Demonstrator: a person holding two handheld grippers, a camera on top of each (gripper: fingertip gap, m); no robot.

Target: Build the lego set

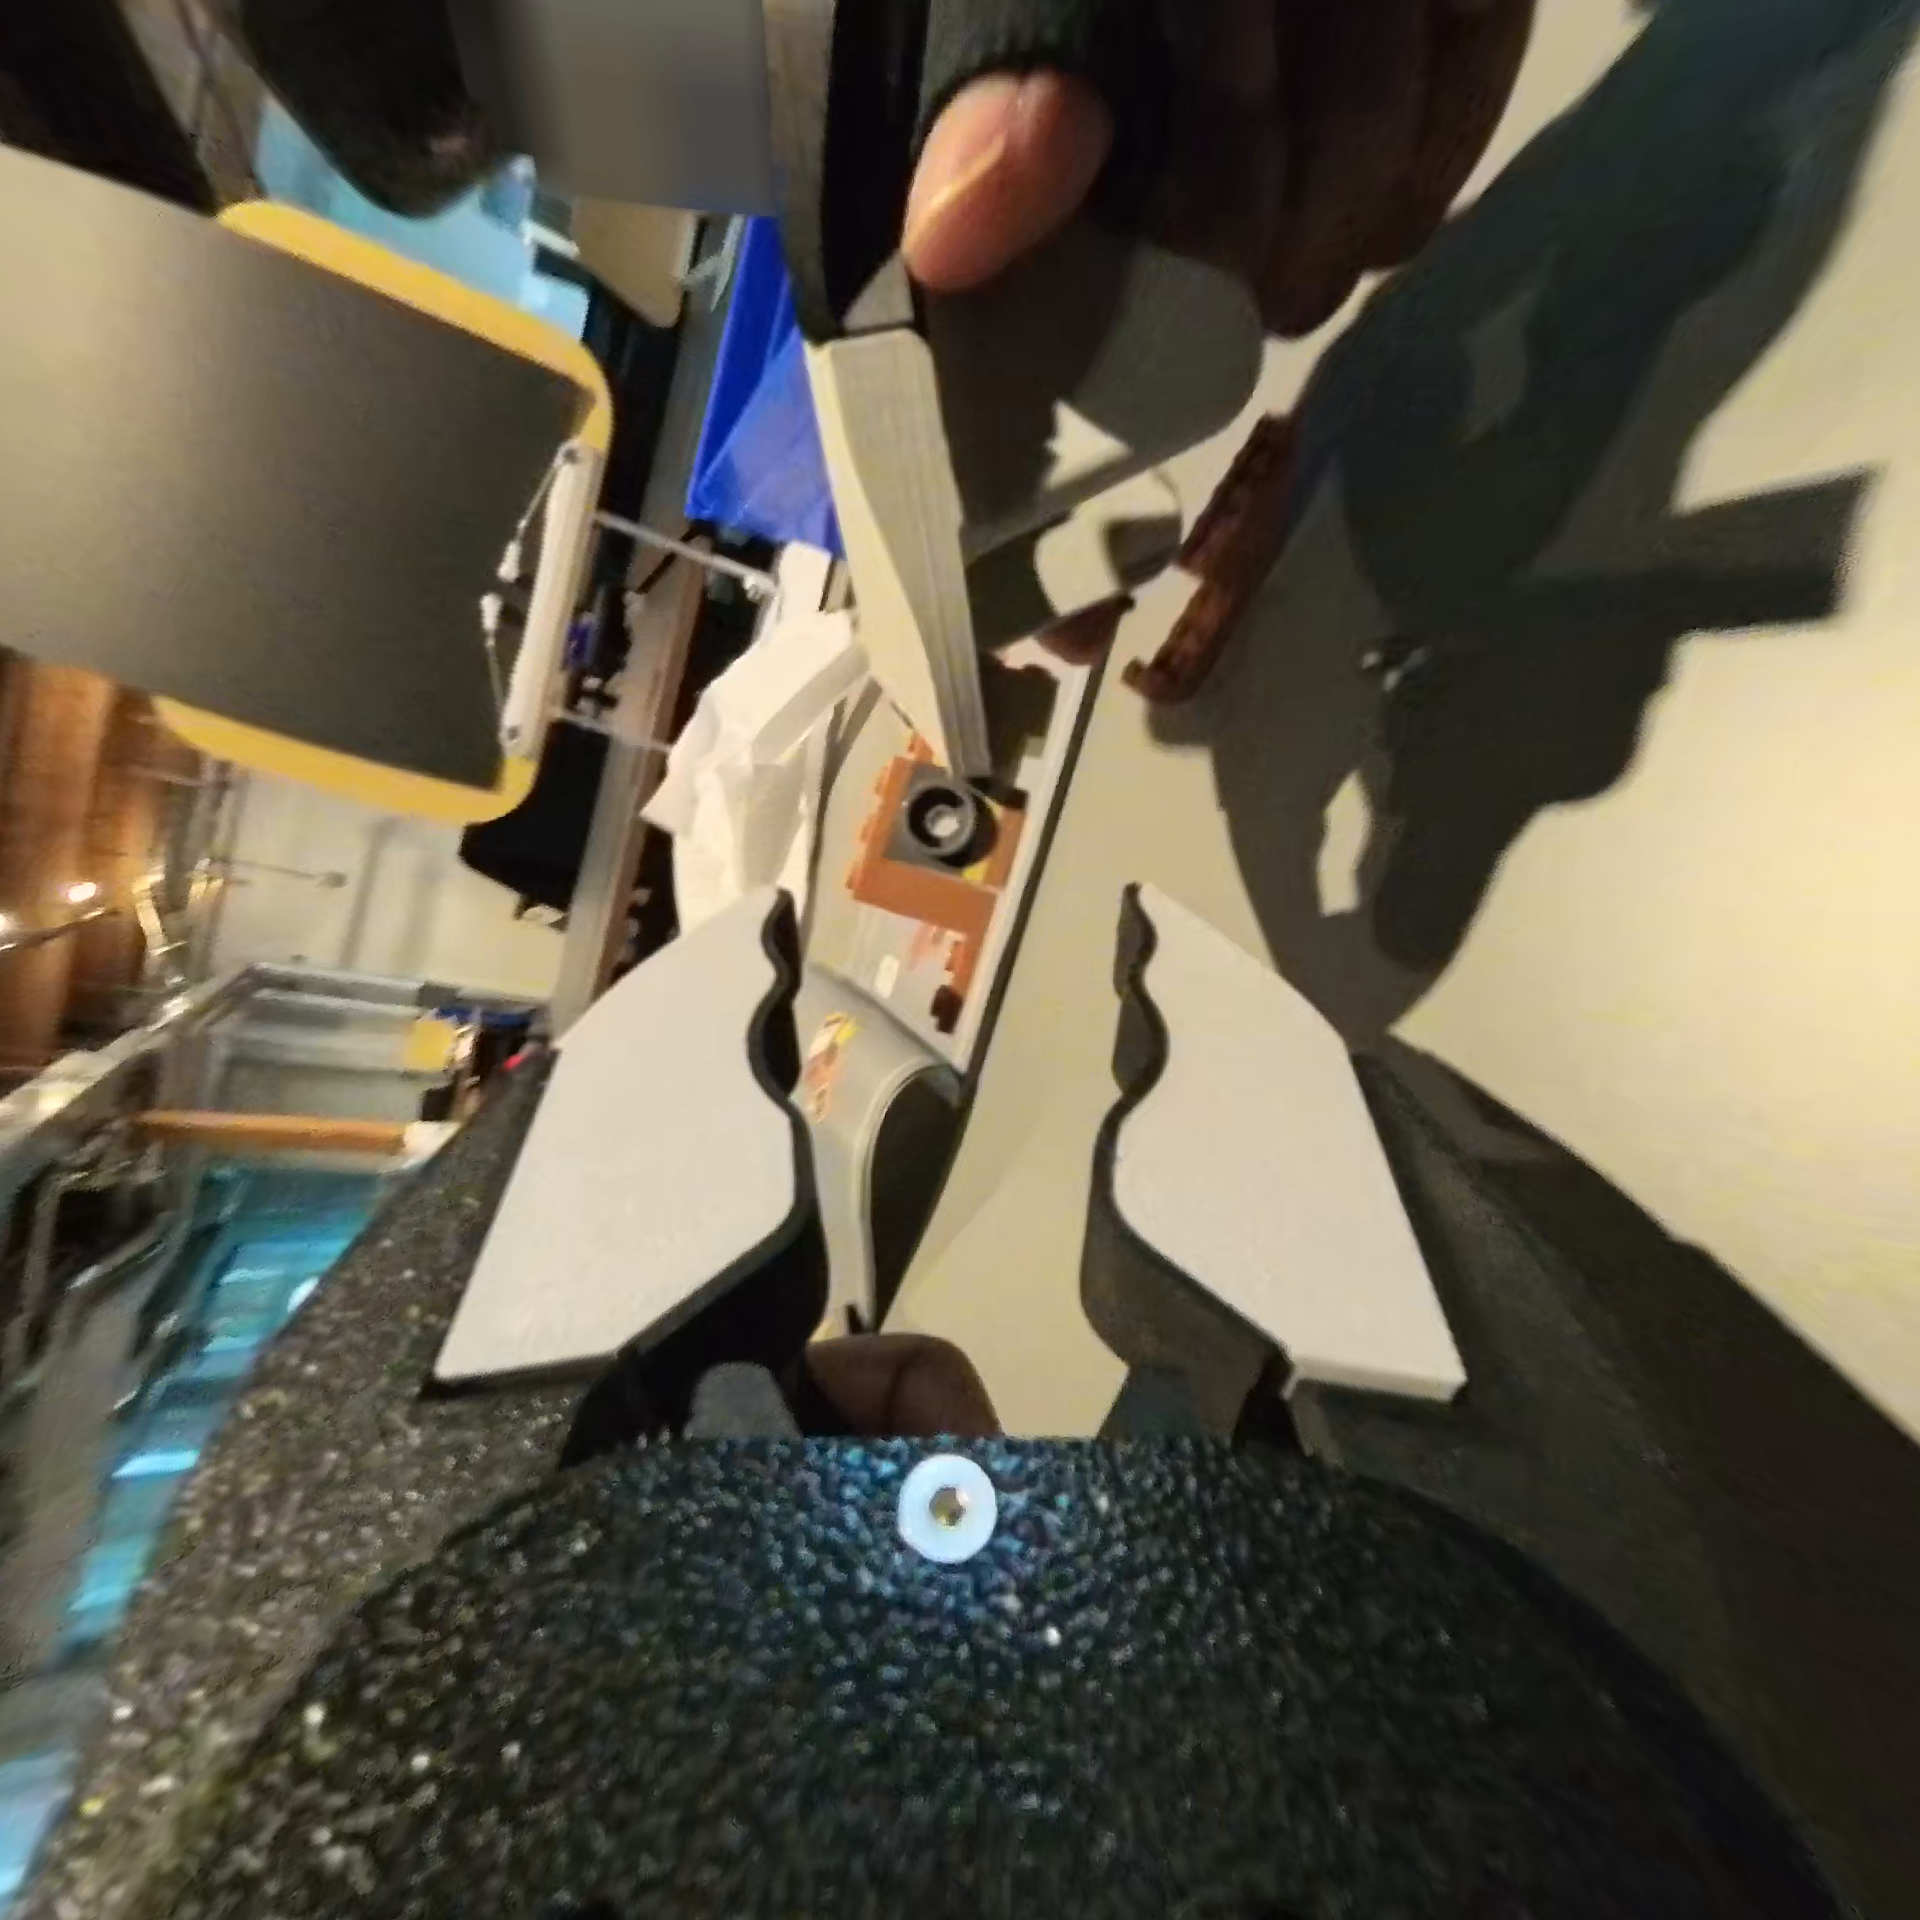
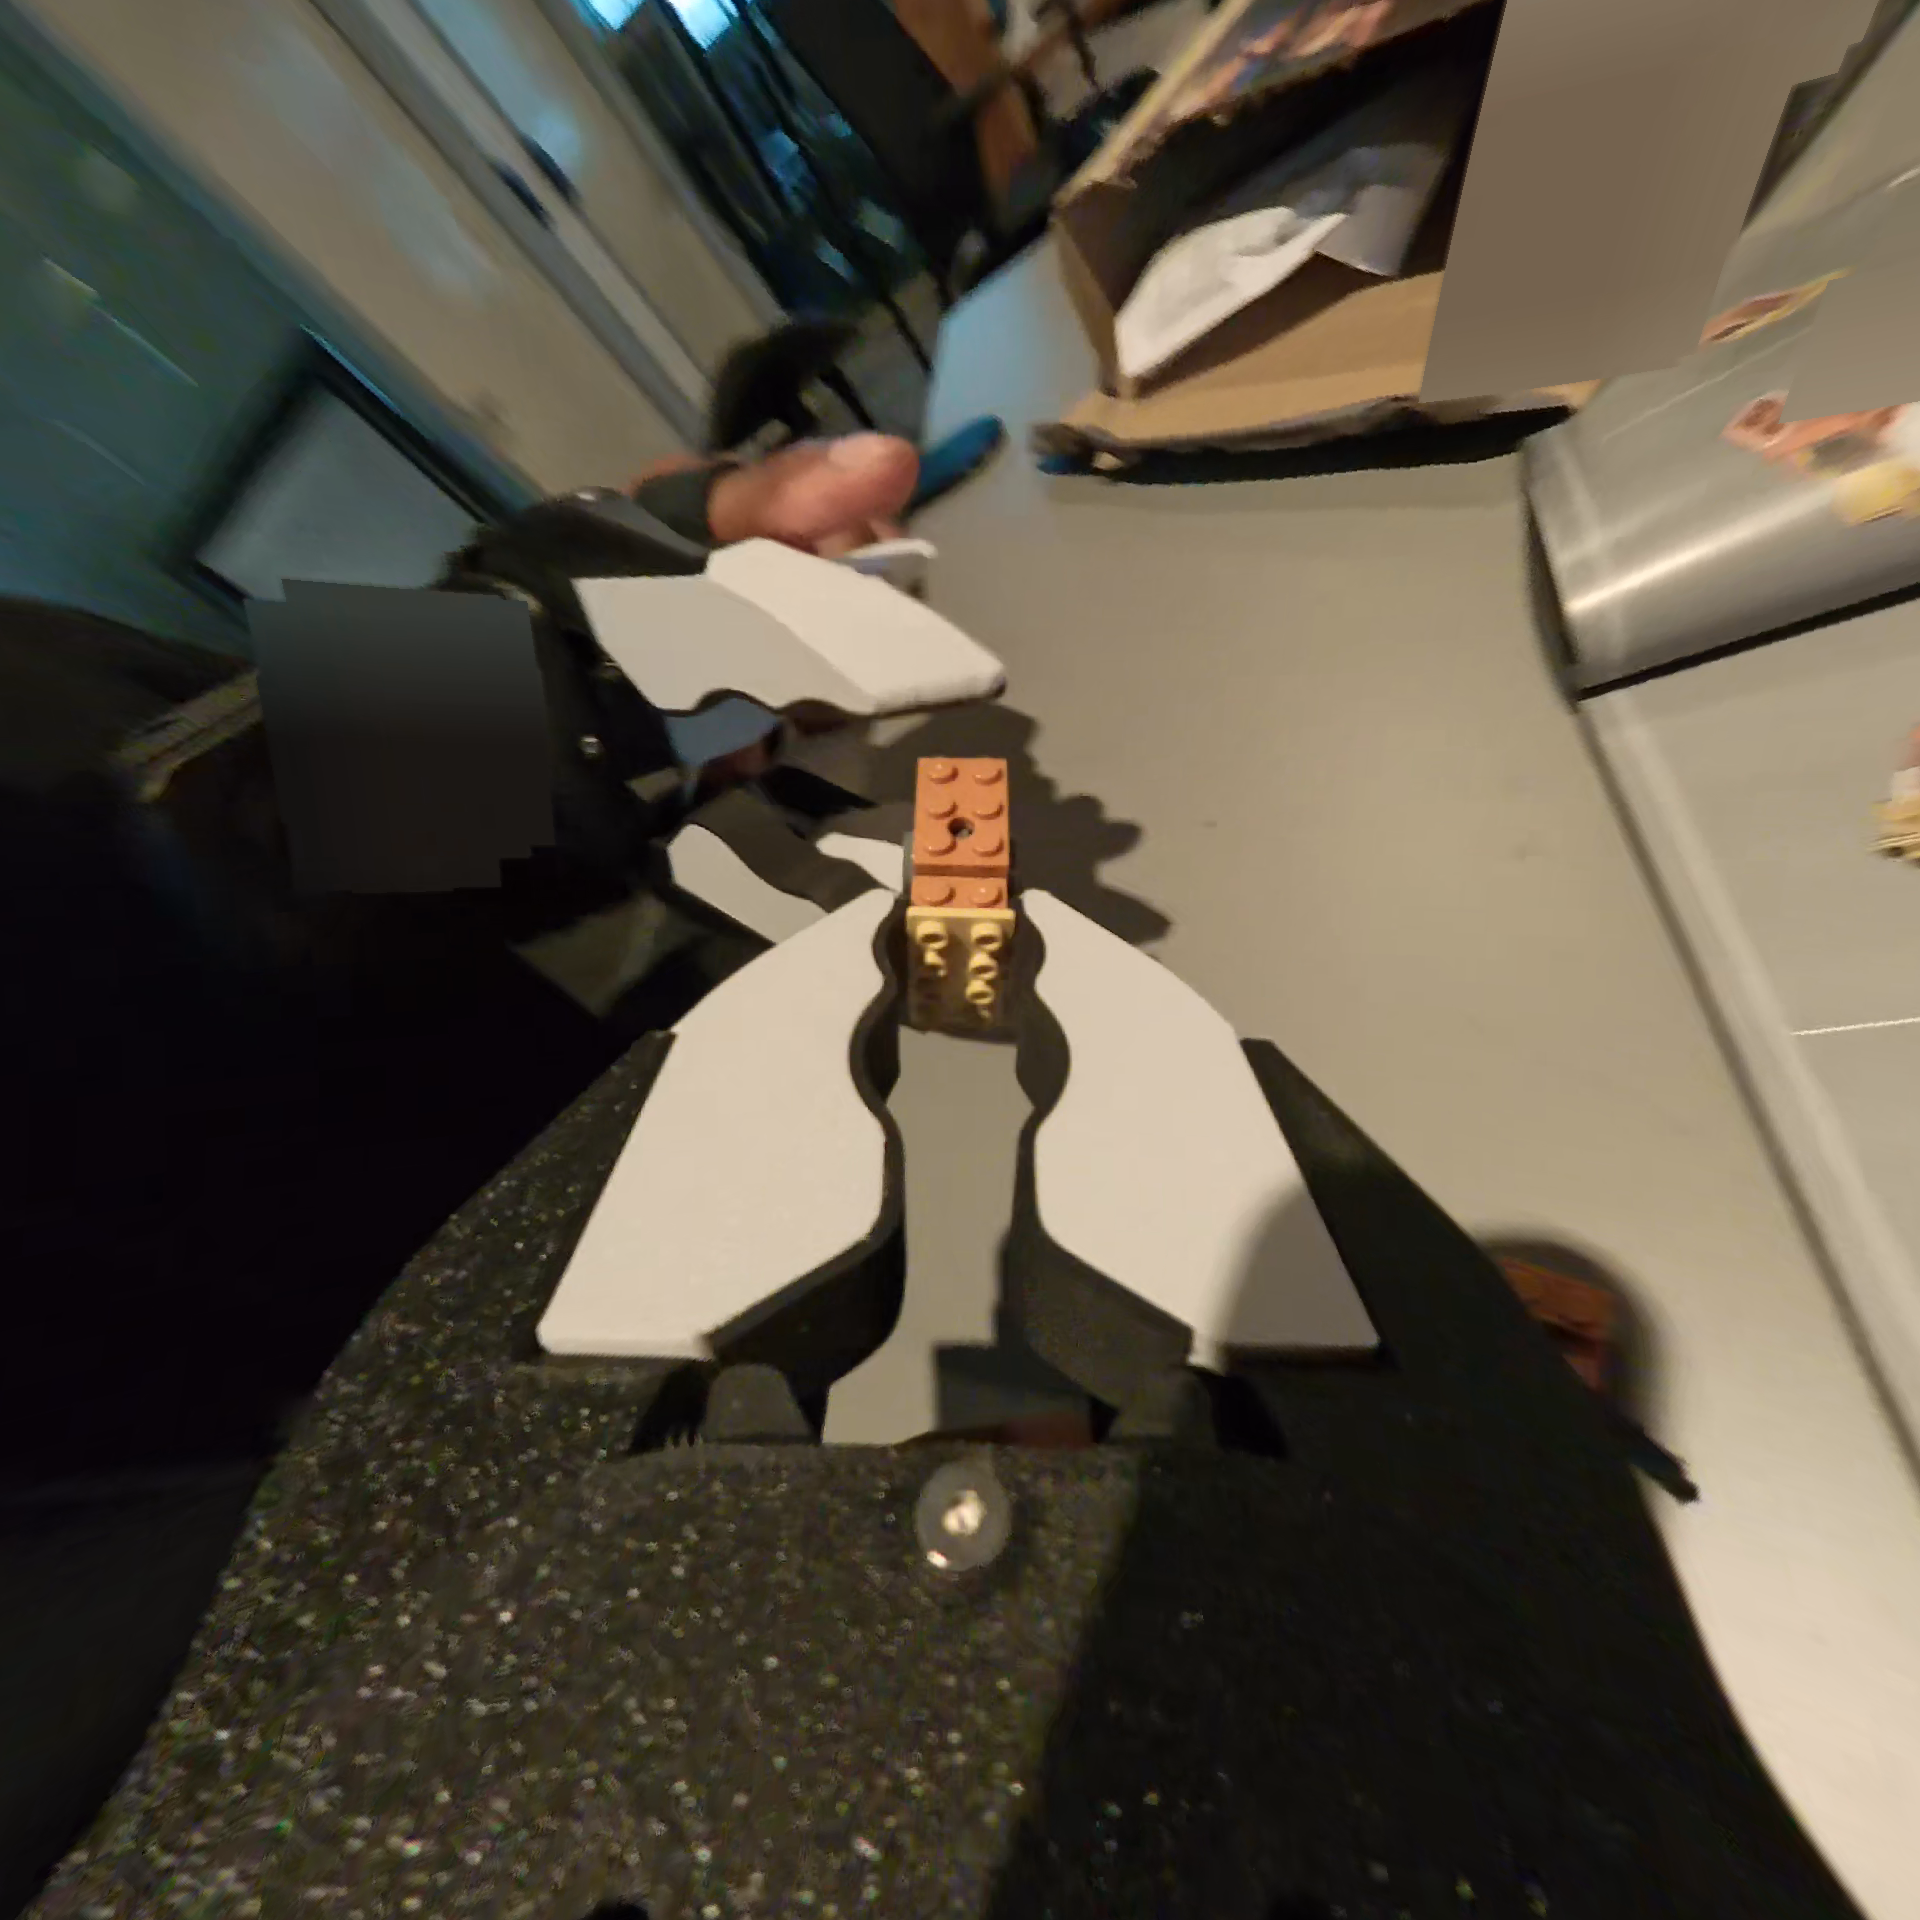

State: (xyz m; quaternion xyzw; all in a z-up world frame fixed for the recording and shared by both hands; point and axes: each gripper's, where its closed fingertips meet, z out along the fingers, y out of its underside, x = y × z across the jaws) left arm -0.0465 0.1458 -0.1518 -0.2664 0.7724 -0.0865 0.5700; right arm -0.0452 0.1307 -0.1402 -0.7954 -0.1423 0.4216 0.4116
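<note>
My right gripper (image 2: 961, 935) is shut on a small lego assembly (image 2: 962, 826): a brown studded plate with a centre hole, joined to a tan studded piece. It is held above the table (image 2: 1299, 831). In the left wrist view the right gripper (image 1: 966, 764) reaches in from above, and the assembly (image 1: 940, 831) shows a dark grey round part on its underside. My left gripper (image 1: 951, 925) is open and empty, just short of the assembly. It also shows in the right wrist view (image 2: 831, 675), just beyond and left of the assembly.
The instruction booklet (image 2: 1683, 540) lies open at the right; it also shows behind the assembly in the left wrist view (image 1: 1039, 914). A dark brown lego piece (image 1: 1216, 582) lies on the table. A cardboard box (image 2: 1247, 291) stands at the far end.
</note>
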